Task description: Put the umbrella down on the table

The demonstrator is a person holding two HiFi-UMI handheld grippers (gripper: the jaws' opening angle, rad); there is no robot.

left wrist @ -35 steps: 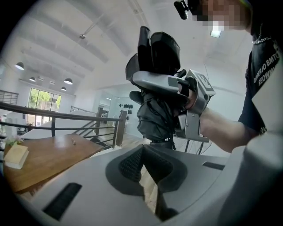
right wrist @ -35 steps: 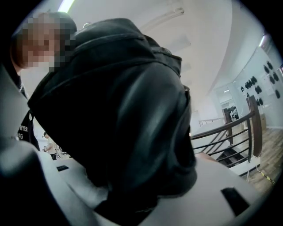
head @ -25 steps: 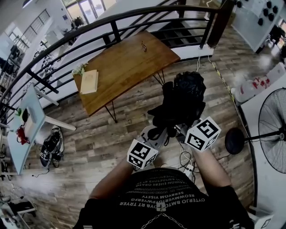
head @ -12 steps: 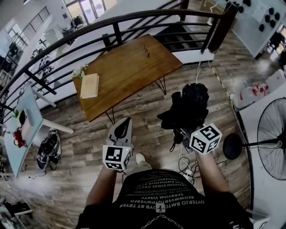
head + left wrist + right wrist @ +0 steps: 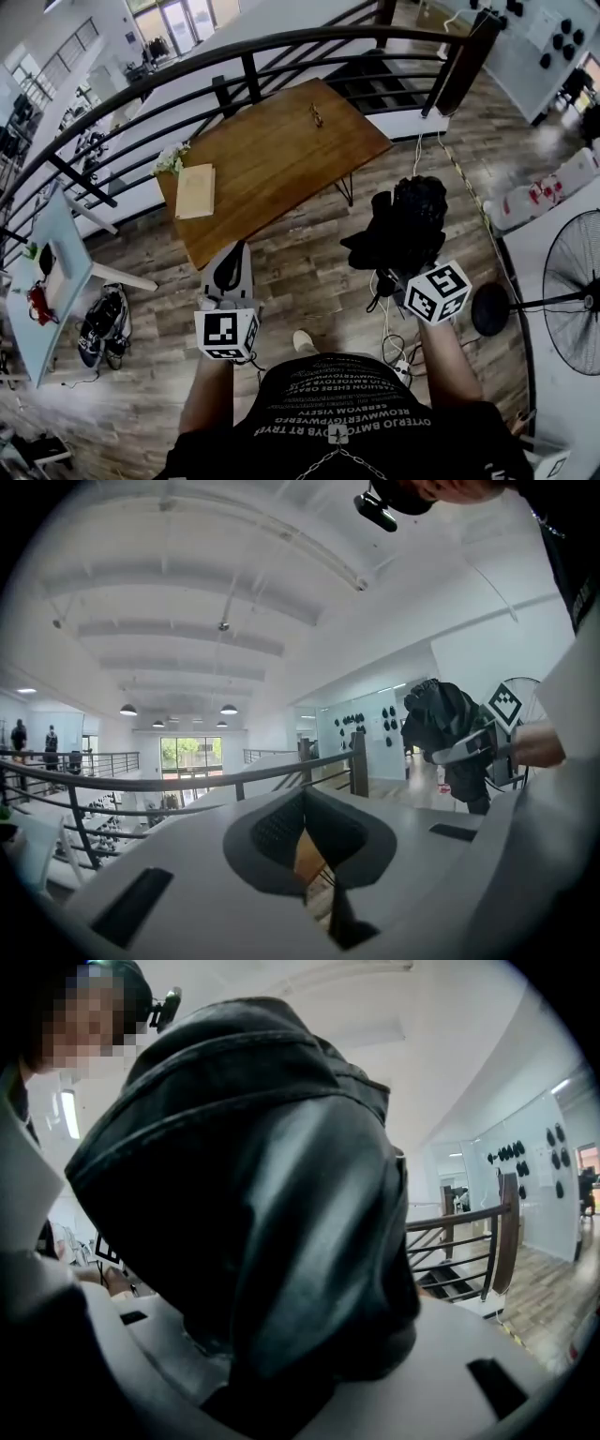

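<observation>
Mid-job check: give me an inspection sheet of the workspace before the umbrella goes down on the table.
Surface: wooden table, open space across its middle.
Job's things: black folded umbrella, off the table, held above the floor.
Clutter: tan book and small plant at the table's left end; small object near the far edge, too small to name.
Grippers: right gripper clamped on the umbrella; left gripper empty, jaws together.
Cables: loose cables on the floor below the umbrella.
Surroundings: black railing behind the table; standing fan at right.
</observation>
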